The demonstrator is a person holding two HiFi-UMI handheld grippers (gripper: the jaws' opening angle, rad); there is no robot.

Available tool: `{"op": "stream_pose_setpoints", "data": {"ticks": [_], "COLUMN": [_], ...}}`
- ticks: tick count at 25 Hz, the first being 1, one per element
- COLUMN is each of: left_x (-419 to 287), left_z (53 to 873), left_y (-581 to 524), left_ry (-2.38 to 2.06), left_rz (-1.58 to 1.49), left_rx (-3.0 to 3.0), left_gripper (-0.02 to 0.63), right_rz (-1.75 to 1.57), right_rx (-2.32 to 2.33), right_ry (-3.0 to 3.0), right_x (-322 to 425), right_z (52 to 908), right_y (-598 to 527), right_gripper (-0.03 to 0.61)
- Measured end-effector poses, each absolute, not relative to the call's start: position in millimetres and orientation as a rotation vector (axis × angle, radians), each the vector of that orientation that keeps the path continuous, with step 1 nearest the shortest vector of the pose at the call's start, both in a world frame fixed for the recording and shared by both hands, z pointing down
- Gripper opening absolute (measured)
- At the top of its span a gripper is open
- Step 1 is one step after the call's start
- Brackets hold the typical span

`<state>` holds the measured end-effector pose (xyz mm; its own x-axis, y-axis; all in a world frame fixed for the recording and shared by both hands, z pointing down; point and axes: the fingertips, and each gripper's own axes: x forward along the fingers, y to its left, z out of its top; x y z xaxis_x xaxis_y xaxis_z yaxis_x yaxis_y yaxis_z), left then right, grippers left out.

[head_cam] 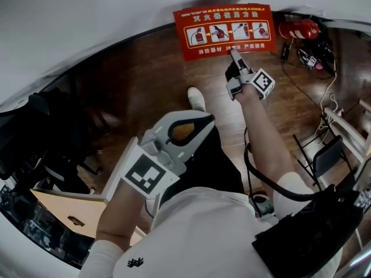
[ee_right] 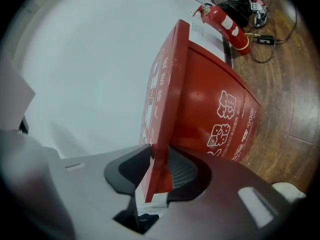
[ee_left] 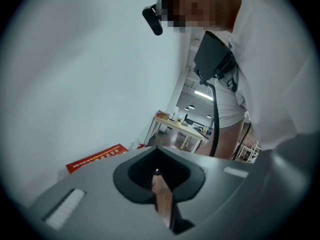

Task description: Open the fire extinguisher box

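Only in right gripper view: lid (ee_right: 162, 99) edge pinched w/ right hand-held gripper (ee_right: 157, 181); left hand-held gripper (ee_left: 160, 184) closed, empty

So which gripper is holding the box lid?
The right gripper, fingers clamped on the red lid; the left gripper is shut on nothing, far from the box.

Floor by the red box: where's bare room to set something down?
Bare wood floor lies left of the right gripper, between the box lid it grips and the shoe. It is crowded right of the lid: a fire extinguisher, cables, then a chair.
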<state>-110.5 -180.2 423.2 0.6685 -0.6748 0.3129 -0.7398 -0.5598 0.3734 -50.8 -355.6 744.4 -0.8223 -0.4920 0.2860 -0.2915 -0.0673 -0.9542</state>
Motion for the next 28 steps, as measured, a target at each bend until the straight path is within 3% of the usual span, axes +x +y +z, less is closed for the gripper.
{"op": "stream_pose_setpoints", "data": {"ticks": [28], "left_x": [-119], "left_z": [419], "left_y": [-195], "left_ry": [-1.101], "left_rz": [0.107], "left_rx": [2.395], "left_gripper": [0.000], "right_rz": [-1.766], "right_rx": [-0.464], "right_ry": [2.106], "right_x": [-91], "right_z": [597], "right_y": [-397], "right_gripper": [0.077]}}
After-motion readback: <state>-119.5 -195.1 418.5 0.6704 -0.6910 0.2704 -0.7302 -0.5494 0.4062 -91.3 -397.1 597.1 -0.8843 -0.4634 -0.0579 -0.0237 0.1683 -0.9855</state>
